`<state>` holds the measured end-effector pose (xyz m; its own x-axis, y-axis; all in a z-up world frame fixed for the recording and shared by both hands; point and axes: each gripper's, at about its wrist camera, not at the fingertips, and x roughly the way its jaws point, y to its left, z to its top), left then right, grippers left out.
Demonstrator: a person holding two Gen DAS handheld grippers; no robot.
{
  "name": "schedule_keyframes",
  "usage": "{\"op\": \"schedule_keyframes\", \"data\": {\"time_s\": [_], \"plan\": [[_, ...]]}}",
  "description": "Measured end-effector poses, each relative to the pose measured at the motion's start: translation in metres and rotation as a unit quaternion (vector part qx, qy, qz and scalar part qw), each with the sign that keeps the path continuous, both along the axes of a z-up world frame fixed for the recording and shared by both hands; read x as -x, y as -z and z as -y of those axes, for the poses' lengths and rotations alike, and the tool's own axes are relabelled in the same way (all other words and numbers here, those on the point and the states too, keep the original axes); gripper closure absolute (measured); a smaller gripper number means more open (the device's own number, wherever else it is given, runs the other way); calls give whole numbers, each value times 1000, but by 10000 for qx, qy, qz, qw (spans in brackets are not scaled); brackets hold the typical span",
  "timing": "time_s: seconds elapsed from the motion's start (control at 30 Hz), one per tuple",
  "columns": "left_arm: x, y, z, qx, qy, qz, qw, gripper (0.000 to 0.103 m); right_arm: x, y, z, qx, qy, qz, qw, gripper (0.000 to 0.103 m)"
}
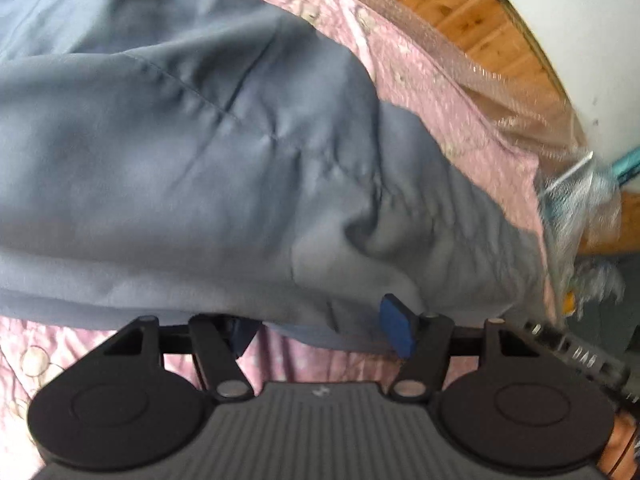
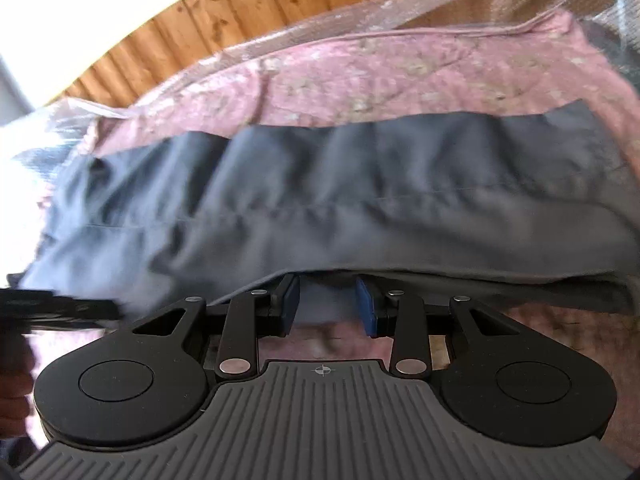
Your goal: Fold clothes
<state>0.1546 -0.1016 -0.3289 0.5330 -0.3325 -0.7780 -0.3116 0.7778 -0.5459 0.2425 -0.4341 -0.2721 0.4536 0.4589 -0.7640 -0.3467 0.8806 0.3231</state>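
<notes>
A grey-blue garment (image 1: pixel 208 168) lies rumpled on a pink patterned bedspread (image 1: pixel 440 92) and fills most of the left wrist view. My left gripper (image 1: pixel 318 332) sits at its near hem with the jaws wide apart. The hem drapes over the left pad, and the right pad (image 1: pixel 396 330) stands bare beside the cloth. In the right wrist view the same garment (image 2: pixel 360 184) stretches across in a long folded band. My right gripper (image 2: pixel 328 306) has its blue pads closed on a flap of the near edge, which rises over the fingers.
Crinkled clear plastic (image 2: pixel 440 4) lines the bedspread's (image 2: pixel 400 64) far edge, with wooden panelling (image 2: pixel 224 12) behind it and a white wall (image 1: pixel 580 40). A dark blurred gripper part (image 2: pixel 44 306) and a hand (image 2: pixel 12 396) show at the left of the right wrist view.
</notes>
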Motion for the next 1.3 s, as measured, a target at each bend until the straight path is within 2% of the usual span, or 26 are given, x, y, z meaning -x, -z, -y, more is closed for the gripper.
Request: {"op": "schedule_keyframes", "data": {"time_s": [0.1, 0.23, 0.4, 0.5, 0.57, 0.7, 0.77, 0.8, 0.87, 0.97, 1.0, 1.1, 1.13, 1.2, 1.23, 1.27, 1.3], "plan": [[4, -8, -6, 211, -126, 141, 9996, 38, -3, -5, -2, 96, -52, -234, 9997, 66], [6, -11, -9, 329, -203, 178, 9991, 38, -7, -12, -2, -112, 18, -280, 9995, 64], [6, -6, -4, 358, -250, -1, 9990, 37, -18, 4, -27, 382, -297, -292, 9984, 65], [23, -4, -7, 326, -257, -131, 9991, 37, -7, 28, -32, 755, -533, -686, 9934, 66], [38, -1, -13, 312, -344, -211, 9987, 37, 12, 32, -25, 785, -616, -508, 9937, 72], [72, 6, -41, 530, -879, -306, 9942, 37, 27, 27, -9, 589, -501, -566, 9954, 72], [93, 10, -63, 801, -1473, -228, 9856, 35, 27, 20, -3, 335, -374, -727, 9961, 66], [104, 13, -74, 937, -1771, -186, 9795, 33, 29, 14, 0, 120, -365, -718, 9967, 57], [129, 22, -97, 1387, -2593, -21, 9558, 30, 40, 2, -8, 98, -611, -445, 9971, 43], [154, 34, -127, 1663, -3462, 190, 9231, 28, 58, -2, -31, 614, -1115, -36, 9919, 43], [159, 37, -136, 1666, -3677, 280, 9145, 28, 62, -2, -36, 733, -1203, 61, 9900, 43], [172, 43, -166, 1582, -4201, 540, 8919, 31, 63, 0, -34, 596, -1038, 31, 9928, 43], [177, 44, -176, 1539, -4356, 625, 8847, 32, 60, 0, -28, 372, -835, -58, 9958, 43], [189, 47, -197, 1544, -4594, 781, 8712, 33, 50, 3, 1, -543, -28, -470, 9974, 40], [194, 48, -205, 1492, -4695, 820, 8664, 33, 46, 8, 24, -1215, 547, -782, 9880, 39], [200, 49, -213, 1441, -4778, 869, 8622, 33, 45, 17, 48, -1798, 1133, -1080, 9712, 38], [203, 50, -220, 1433, -4796, 900, 8610, 36, 47, 27, 69, -2284, 1685, -1343, 9494, 38]]}}
